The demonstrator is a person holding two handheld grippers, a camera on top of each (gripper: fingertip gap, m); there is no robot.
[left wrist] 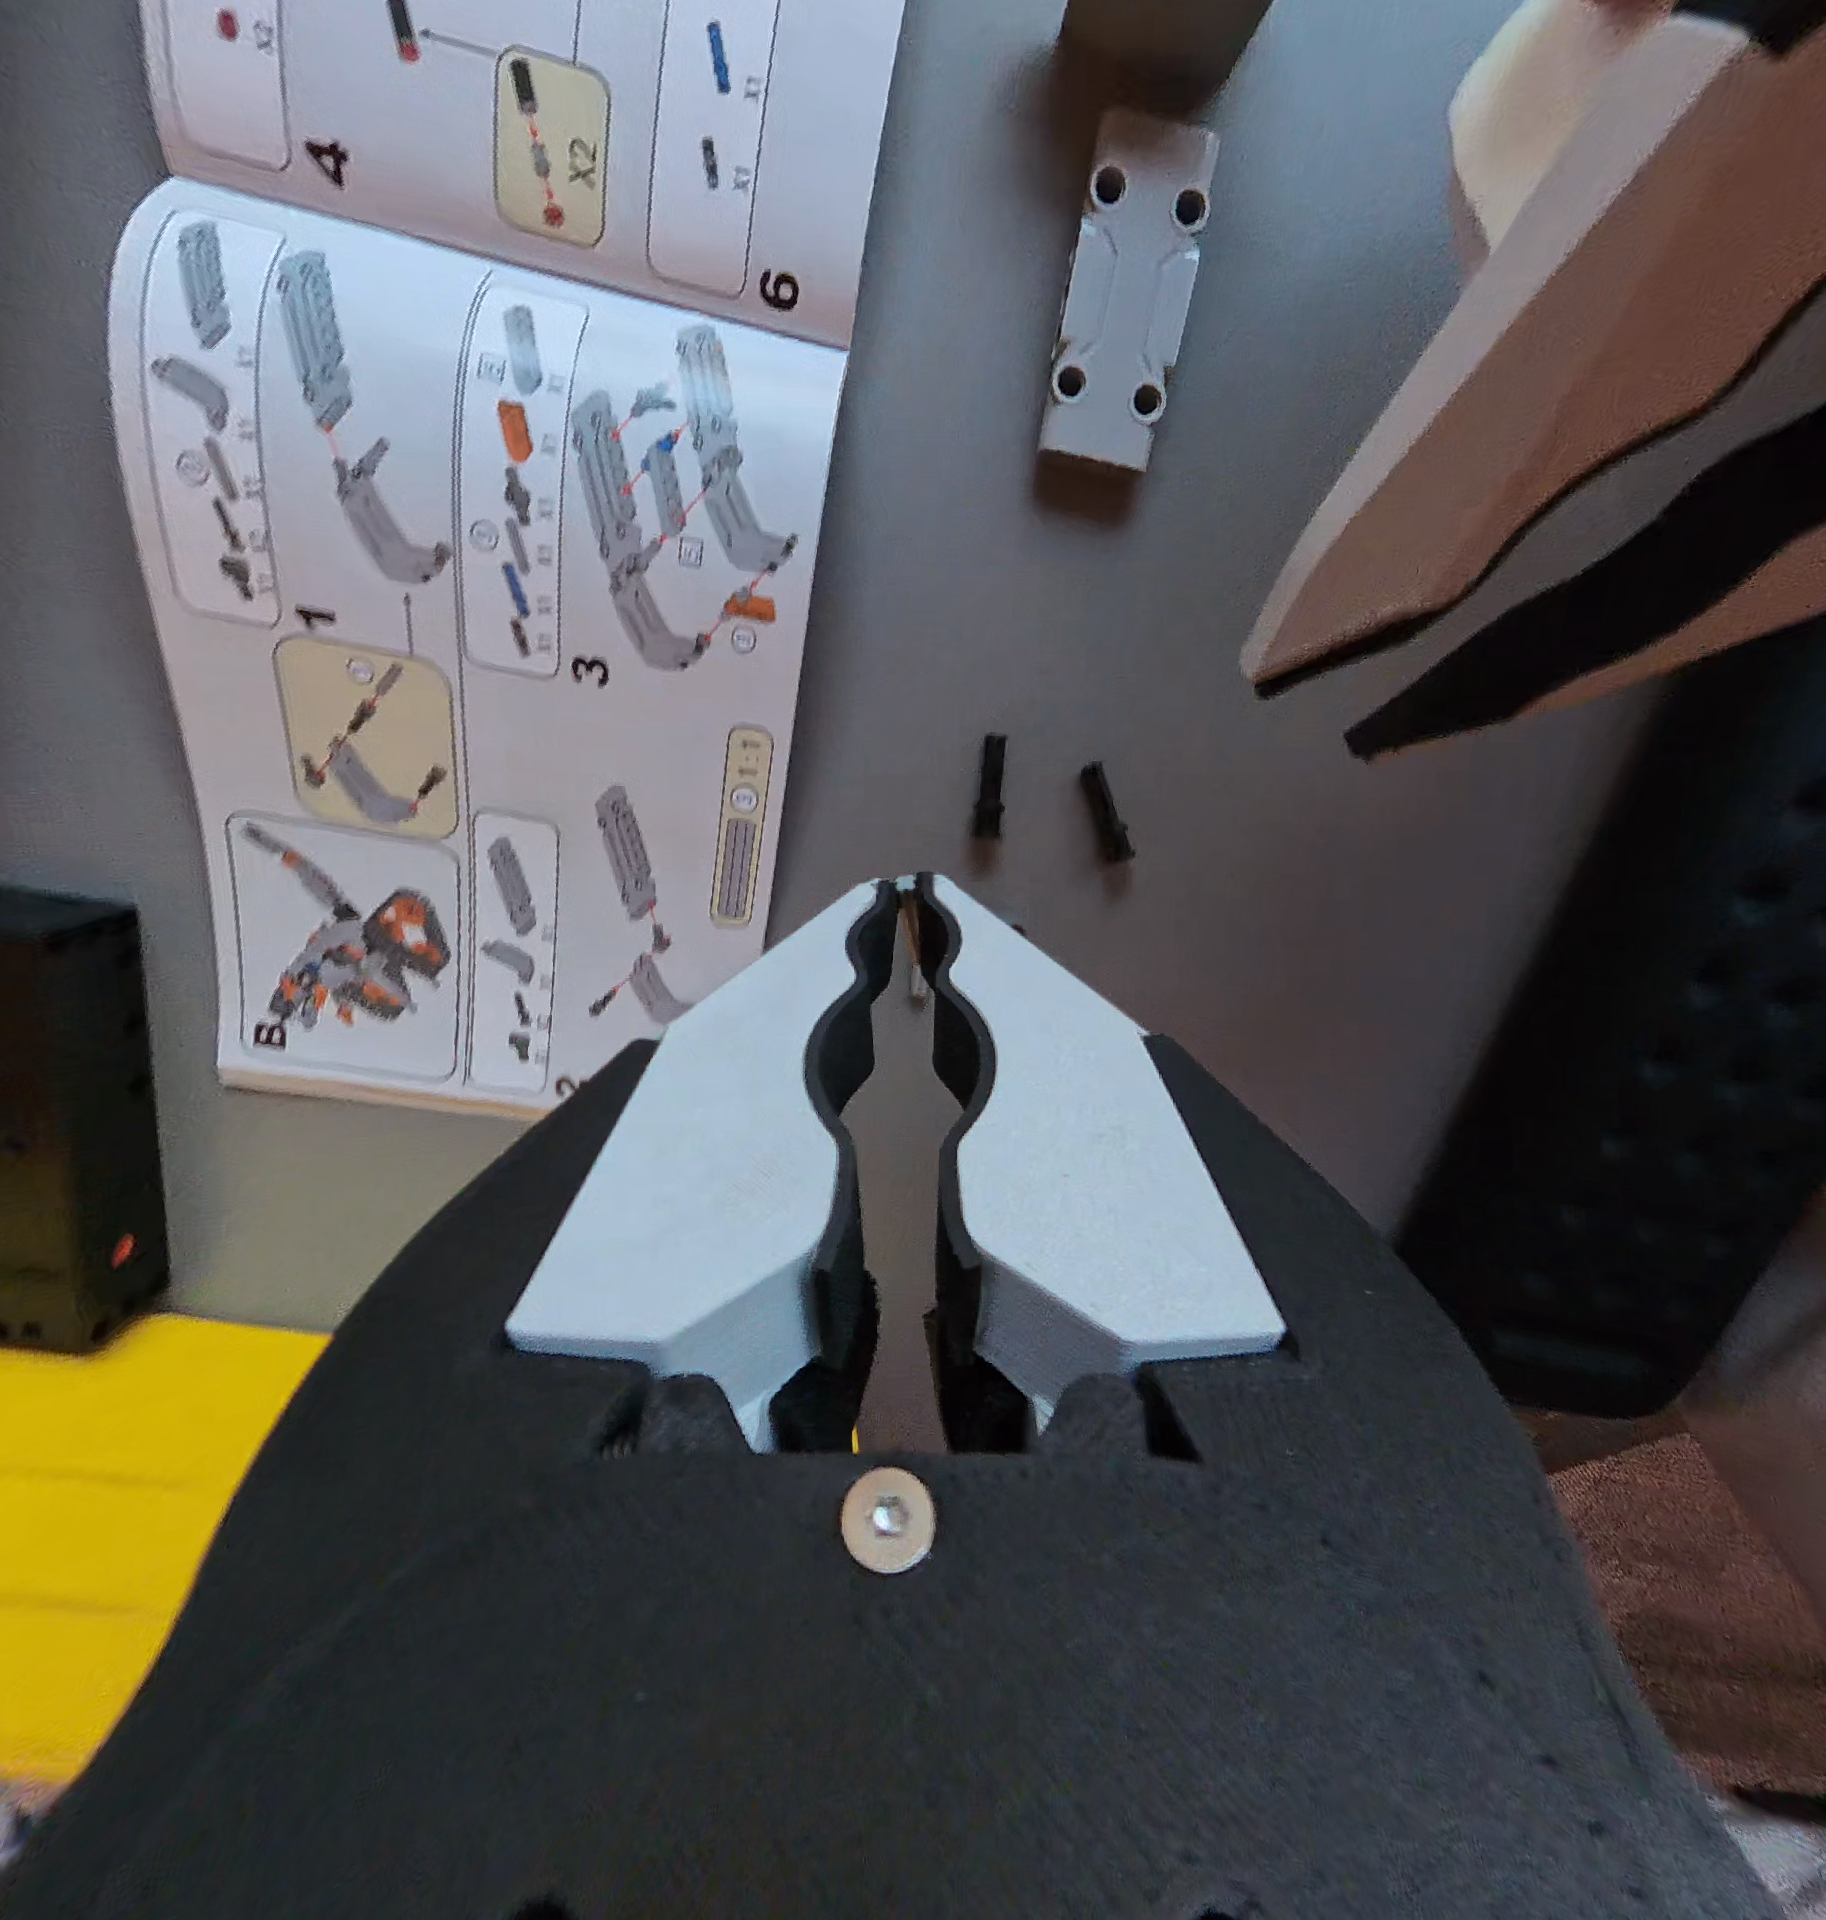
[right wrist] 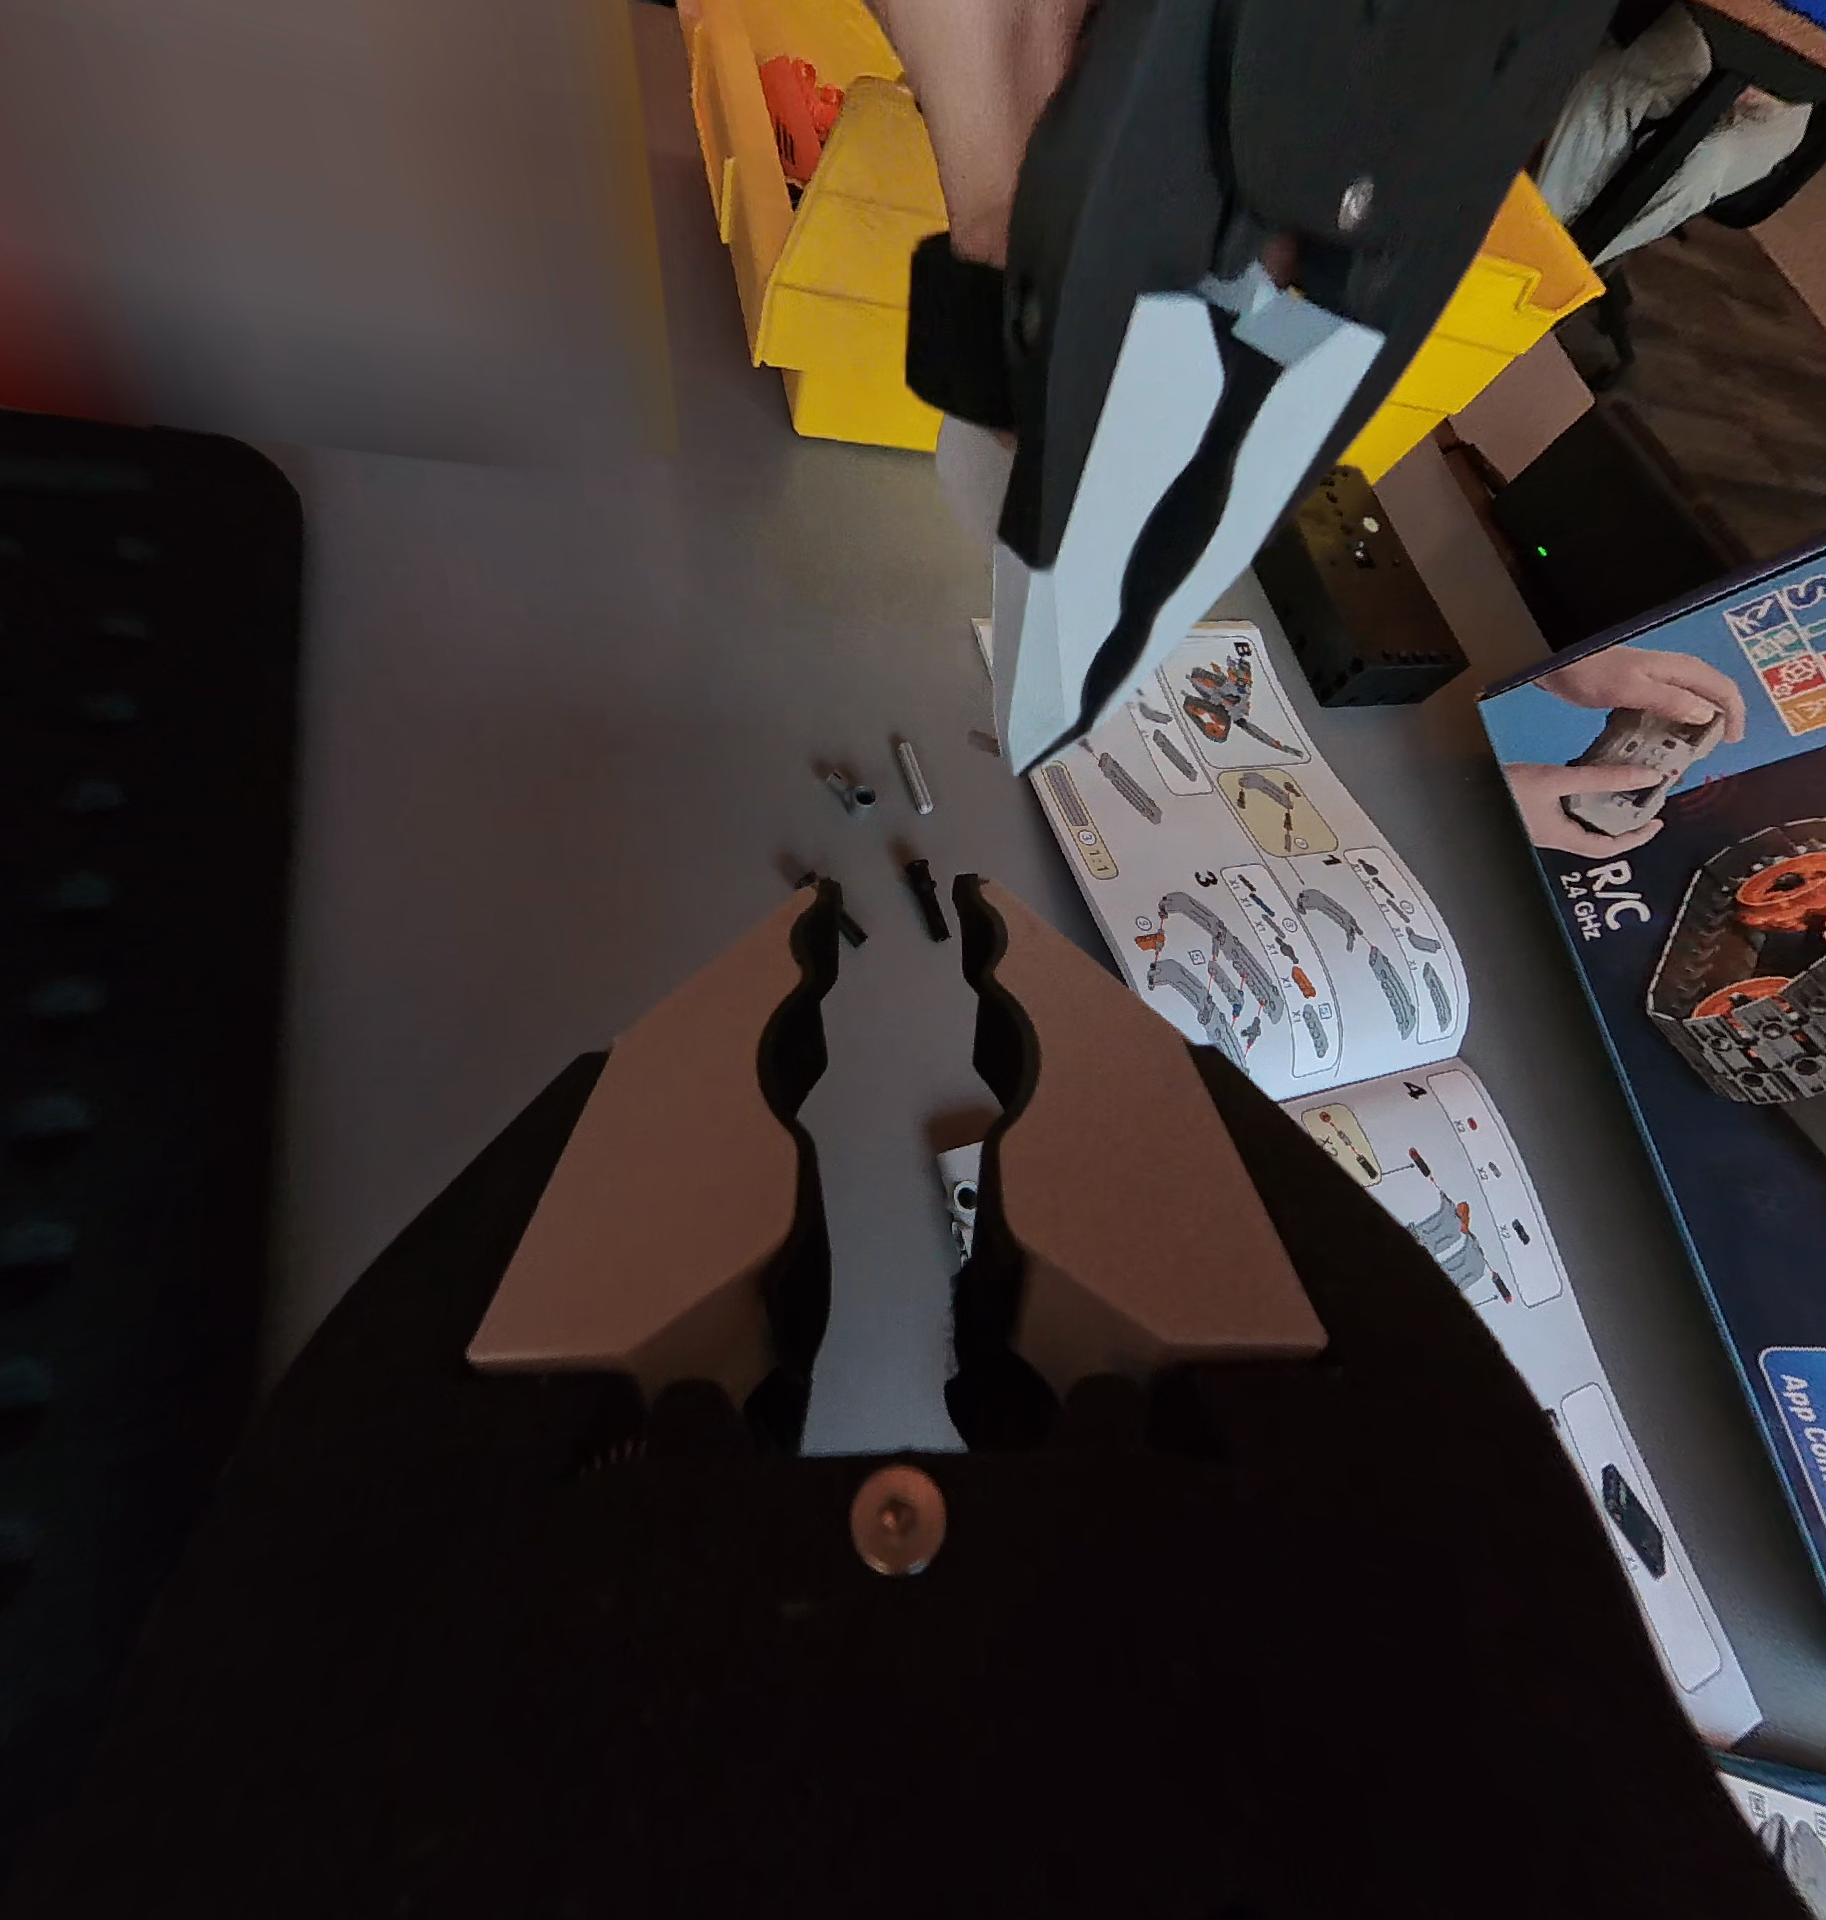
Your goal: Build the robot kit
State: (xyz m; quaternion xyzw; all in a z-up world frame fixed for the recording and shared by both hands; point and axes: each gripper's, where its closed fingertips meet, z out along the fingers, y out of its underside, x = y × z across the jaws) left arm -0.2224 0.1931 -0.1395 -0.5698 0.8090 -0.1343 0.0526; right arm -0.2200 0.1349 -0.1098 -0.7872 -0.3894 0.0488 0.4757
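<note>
- Two handheld grippers are hovering over a grey tabletop (left wrist: 1252,623) strewn with small building-kit parts.
- Left gripper (left wrist: 907,885), white-fingered, is showing its jaws nearly shut, tips all but touching; something thin sits between them (too small to identify).
- Right gripper (right wrist: 893,888), tan-fingered, is holding its jaws open and empty, two black pins (right wrist: 924,899) lying between its tips.
- Nearby are lying a grey block (left wrist: 1122,301) and an open instruction booklet (left wrist: 493,582), with a yellow bin (right wrist: 847,301) sitting farther off.
</note>
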